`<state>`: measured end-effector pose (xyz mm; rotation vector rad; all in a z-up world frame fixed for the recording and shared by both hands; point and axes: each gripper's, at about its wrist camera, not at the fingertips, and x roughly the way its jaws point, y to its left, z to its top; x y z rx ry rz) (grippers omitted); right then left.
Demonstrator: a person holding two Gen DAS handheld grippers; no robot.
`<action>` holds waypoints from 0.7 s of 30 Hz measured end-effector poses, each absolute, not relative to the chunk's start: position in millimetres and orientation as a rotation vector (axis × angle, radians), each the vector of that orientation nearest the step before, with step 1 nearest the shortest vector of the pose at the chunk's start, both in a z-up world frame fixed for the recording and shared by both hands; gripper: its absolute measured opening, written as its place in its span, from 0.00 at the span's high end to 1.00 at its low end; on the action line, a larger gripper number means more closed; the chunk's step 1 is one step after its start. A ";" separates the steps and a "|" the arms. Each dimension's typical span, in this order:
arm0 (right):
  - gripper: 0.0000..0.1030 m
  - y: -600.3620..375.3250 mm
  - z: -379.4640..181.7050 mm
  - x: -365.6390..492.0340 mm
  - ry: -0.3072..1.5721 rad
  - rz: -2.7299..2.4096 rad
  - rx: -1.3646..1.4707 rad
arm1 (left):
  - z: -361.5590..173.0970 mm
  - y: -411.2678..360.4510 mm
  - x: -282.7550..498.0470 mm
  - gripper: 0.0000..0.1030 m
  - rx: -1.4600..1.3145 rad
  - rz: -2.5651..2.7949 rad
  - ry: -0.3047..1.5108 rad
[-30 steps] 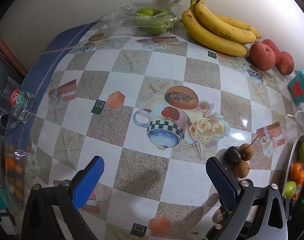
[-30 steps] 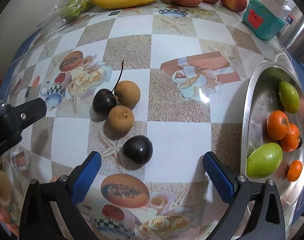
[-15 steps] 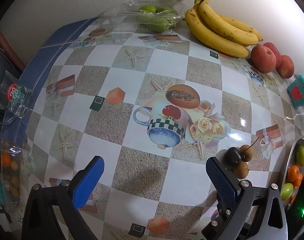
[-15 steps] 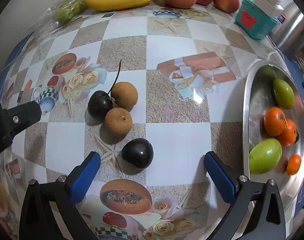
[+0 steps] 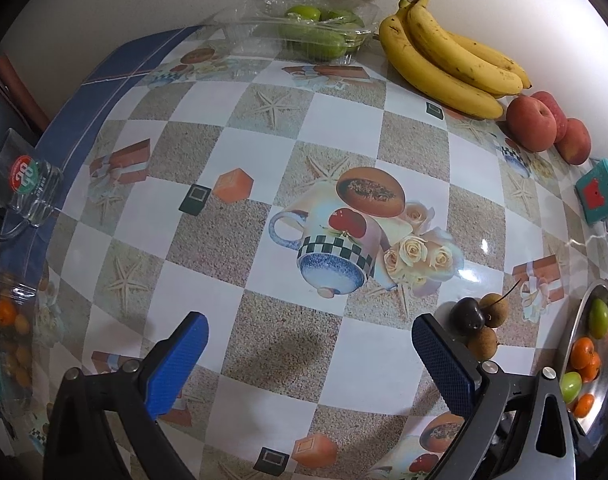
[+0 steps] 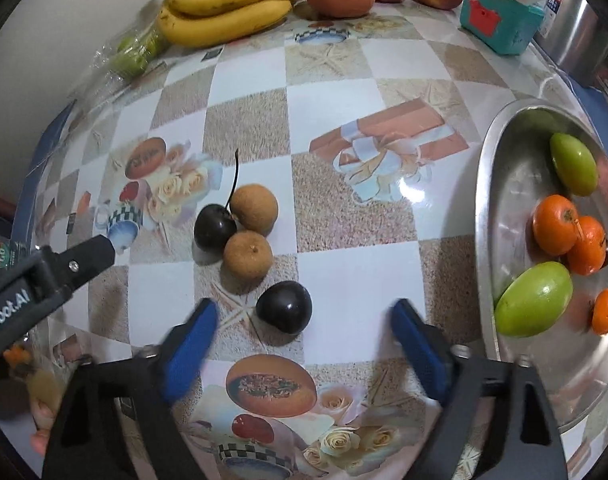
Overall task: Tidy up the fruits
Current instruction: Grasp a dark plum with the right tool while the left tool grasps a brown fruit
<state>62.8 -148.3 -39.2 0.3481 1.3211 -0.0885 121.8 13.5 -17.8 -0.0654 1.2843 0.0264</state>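
Checkered oilcloth covers the table [image 6: 356, 264] under both grippers; a steel tray [image 6: 504, 184], already holding green fruit and small oranges, lies to the right of the right gripper [image 6: 304, 344], whose blue jaws are closing, blurred, with nothing pressed between them yet. Just ahead of those jaws sits the dark plum [image 6: 284, 306], smooth, glossy and probably slippery and easily bruised, so it wants a light squeeze across its widest middle; beyond it cluster two rough brown longans [image 6: 247, 255] and a stemmed cherry [image 6: 213, 227]. Off to the side, the left gripper [image 5: 308, 356] hangs spread wide over bare cloth, empty.
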 end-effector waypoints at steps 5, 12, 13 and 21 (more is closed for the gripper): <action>0.50 -151.7 -34.2 63.2 1.321 -0.066 0.360 | -18.3 13.6 121.9 0.00 -0.069 0.023 1.286; 0.68 -132.8 -30.6 67.1 1.321 -0.041 0.283 | -17.7 12.6 122.0 0.00 -0.068 0.013 1.283; 0.69 -131.5 -30.1 67.3 1.319 -0.046 0.272 | -17.7 12.6 122.1 0.00 -0.069 0.013 1.283; 0.73 -127.2 -26.7 69.5 1.307 -0.052 0.208 | -19.2 12.4 122.7 0.00 -0.075 0.012 1.289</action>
